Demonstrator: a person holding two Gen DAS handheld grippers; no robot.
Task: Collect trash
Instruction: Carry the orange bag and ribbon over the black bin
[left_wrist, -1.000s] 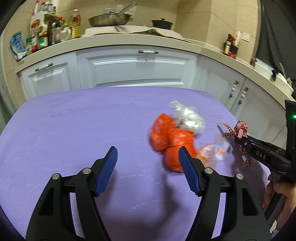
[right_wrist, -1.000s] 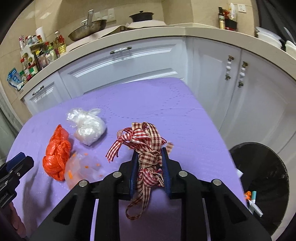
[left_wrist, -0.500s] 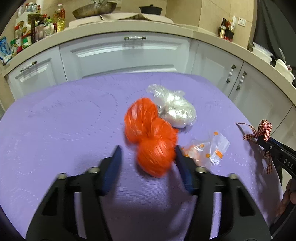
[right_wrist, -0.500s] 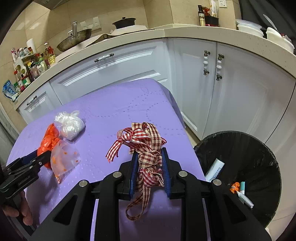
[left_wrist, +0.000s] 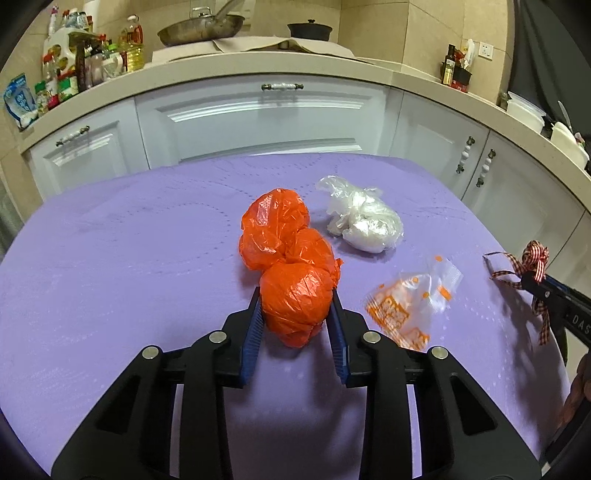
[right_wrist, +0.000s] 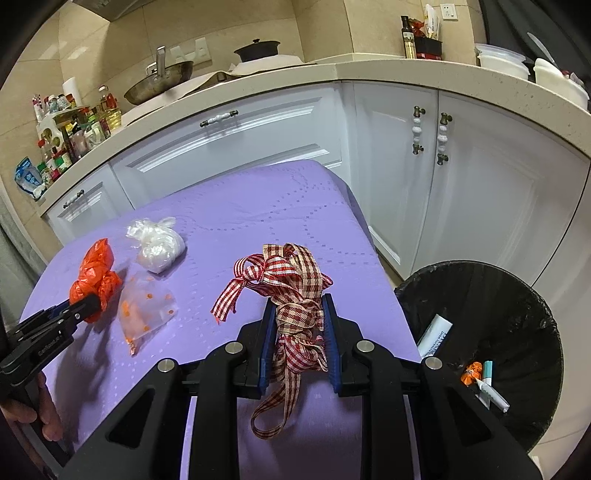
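My left gripper (left_wrist: 295, 306) is shut on the near lobe of a knotted orange plastic bag (left_wrist: 288, 266), which lies on the purple table (left_wrist: 110, 258); the bag also shows in the right wrist view (right_wrist: 94, 273). A white plastic bag (left_wrist: 364, 221) and a clear bag with orange dots (left_wrist: 410, 302) lie to its right. My right gripper (right_wrist: 298, 314) is shut on a bundle of red-and-white checked ribbon (right_wrist: 291, 291), held above the table's right edge. A black trash bin (right_wrist: 491, 343) stands on the floor to the right.
The bin holds a few small pieces of trash (right_wrist: 480, 376). White kitchen cabinets (right_wrist: 406, 147) and a counter with a pan (left_wrist: 199, 27), a pot and bottles (left_wrist: 74, 66) stand behind the table.
My left gripper has moved onto the orange bag and closed on its near lobe. My right gripper, still holding the ribbon, has moved right, bringing the bin into fuller view.
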